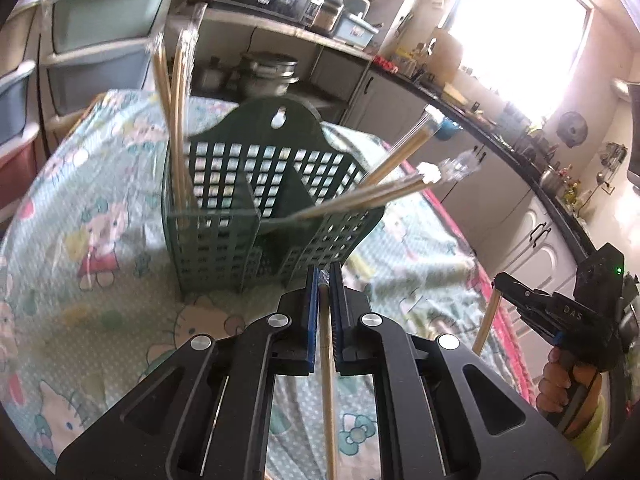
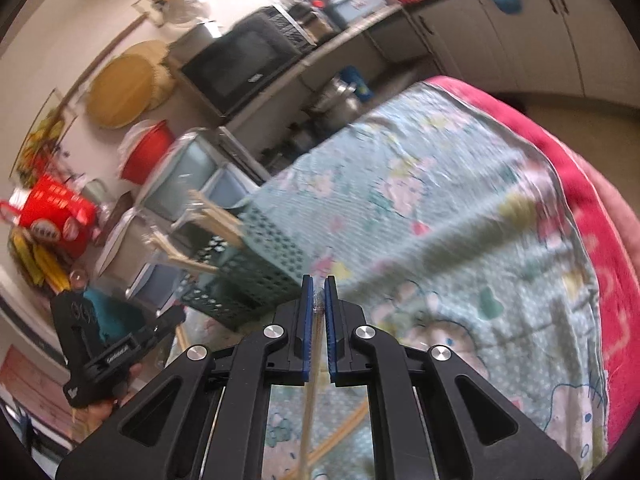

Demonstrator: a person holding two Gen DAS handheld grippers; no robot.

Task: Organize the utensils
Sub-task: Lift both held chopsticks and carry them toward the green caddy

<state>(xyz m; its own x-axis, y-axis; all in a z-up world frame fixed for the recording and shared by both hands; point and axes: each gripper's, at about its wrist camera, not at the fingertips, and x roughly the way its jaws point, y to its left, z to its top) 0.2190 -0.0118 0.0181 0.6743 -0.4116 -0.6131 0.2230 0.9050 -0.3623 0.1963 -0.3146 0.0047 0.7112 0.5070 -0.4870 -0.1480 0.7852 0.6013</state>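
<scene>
- Spread over the counter [image 1: 100, 248]: a pale blue cartoon-print cloth [image 2: 460, 208], pink-edged along the right side.
- Standing upright at mid-counter, far of the left hand-held gripper: a dark green slotted basket [image 1: 224, 240], split by dividers into compartments, with a hanging hole in its tall back panel.
- Propped in the basket's left compartment: two wrapped chopsticks [image 1: 176, 120], leaning nearly upright, tips up and far.
- Slanting out of the right compartment toward the right: several more wrapped chopsticks [image 1: 384, 176], clear wrapper ends poking past the basket rim.
- Low and centred in the left wrist view: left hand-held gripper [image 1: 325, 280], blue pads clenched on a single wooden chopstick [image 1: 327, 380] running near-to-far between them, its far end just short of the basket's near wall.
- At the right edge of that view: right hand-held gripper [image 1: 502, 286], held in a bare hand [image 1: 560, 376], pinching another chopstick [image 1: 486, 324] that hangs down from its tip, well apart from the basket.
- In the blurred right wrist view: same right gripper's blue pads drawn tight on a thin stick with a scrap of clear wrapper at the tips; basket off to the left, left gripper nearer at far left.
</scene>
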